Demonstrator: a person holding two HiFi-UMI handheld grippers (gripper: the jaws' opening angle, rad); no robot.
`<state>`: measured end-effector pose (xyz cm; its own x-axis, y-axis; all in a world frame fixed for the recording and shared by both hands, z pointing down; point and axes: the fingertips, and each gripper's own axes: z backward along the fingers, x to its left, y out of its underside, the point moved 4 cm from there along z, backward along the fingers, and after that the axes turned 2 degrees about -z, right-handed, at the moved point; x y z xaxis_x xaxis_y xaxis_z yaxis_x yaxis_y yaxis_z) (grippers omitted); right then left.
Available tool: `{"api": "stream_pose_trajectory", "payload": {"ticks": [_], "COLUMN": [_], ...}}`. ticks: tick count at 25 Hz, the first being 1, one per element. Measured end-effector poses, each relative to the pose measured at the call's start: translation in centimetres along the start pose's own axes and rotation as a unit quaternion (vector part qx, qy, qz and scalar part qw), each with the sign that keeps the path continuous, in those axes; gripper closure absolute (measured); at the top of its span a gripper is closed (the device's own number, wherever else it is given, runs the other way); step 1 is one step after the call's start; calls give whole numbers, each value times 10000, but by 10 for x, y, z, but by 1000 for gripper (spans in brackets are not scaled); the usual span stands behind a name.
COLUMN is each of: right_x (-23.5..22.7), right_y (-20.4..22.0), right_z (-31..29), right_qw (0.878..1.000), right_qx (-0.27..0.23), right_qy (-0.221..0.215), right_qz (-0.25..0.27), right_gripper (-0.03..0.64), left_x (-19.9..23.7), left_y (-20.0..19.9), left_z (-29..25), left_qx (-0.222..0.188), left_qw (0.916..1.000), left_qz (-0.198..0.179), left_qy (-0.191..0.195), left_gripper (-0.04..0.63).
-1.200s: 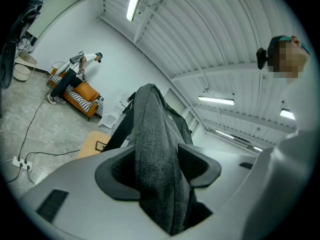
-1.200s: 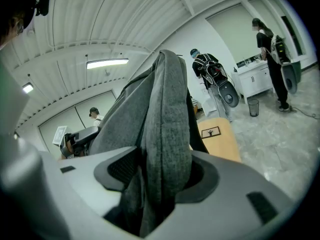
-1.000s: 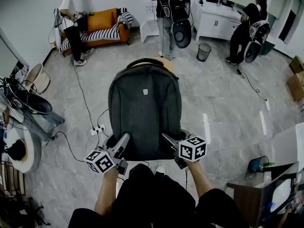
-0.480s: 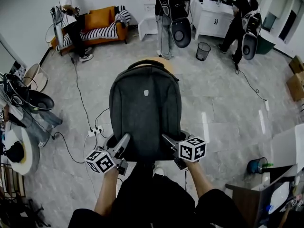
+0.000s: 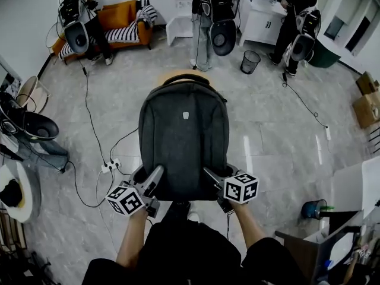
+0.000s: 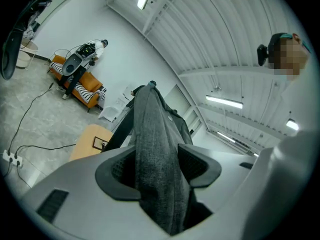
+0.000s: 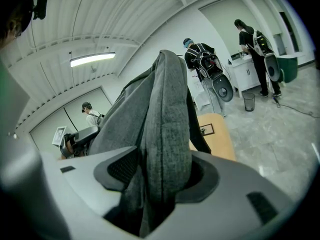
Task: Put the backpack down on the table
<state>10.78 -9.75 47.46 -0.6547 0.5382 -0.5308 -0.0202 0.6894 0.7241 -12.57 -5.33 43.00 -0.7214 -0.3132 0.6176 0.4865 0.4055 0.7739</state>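
The left gripper [image 5: 152, 180] is closed on the backpack [image 5: 183, 136]: in the left gripper view a thick fold of grey fabric is pinched between the two pads and fills the gap. The right gripper [image 5: 212, 177] is clamped in the same way on a fold at the other lower corner, so the jaws are held fairly wide by the cloth. From both pairs of fingers the pack stretches straight ahead, its carry handle at the end farthest from the fingertips.

Beyond and below the fingertips a small wooden table [image 5: 179, 74] is seen, mostly covered by the far half of the pack. Whether the pack already rests on it cannot be settled from these views.

The step in hand is judged to be the carry and placing, with the pack brought over the table but not yet released. For the next move the pack would need to be lowered until its weight is taken by the table top, kept centred so it does not slide off the narrow surface, and only then let go.

Farther off, an orange sofa [image 5: 119, 18] and several standing people [image 5: 208, 16] are seen along the wall.
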Motion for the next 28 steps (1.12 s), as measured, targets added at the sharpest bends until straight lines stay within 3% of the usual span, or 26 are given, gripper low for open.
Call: {"api": "stream_pose_trajectory", "payload": {"ticks": [16, 28], "right_x": [-35, -108], "right_y": [-30, -19], "right_z": [-88, -146], "right_qw": [9992, 9959], "right_qx": [189, 539], "right_qy": [157, 230], "right_qz": [-322, -687], "right_gripper": [391, 391], "left_x": [84, 145], "left_y": [-32, -2], "left_z": [-61, -129], "left_qx": [333, 686], "left_qw": [9991, 9961], "left_qz": [247, 496], "left_qy": [2, -261], "left_gripper": [354, 356]}}
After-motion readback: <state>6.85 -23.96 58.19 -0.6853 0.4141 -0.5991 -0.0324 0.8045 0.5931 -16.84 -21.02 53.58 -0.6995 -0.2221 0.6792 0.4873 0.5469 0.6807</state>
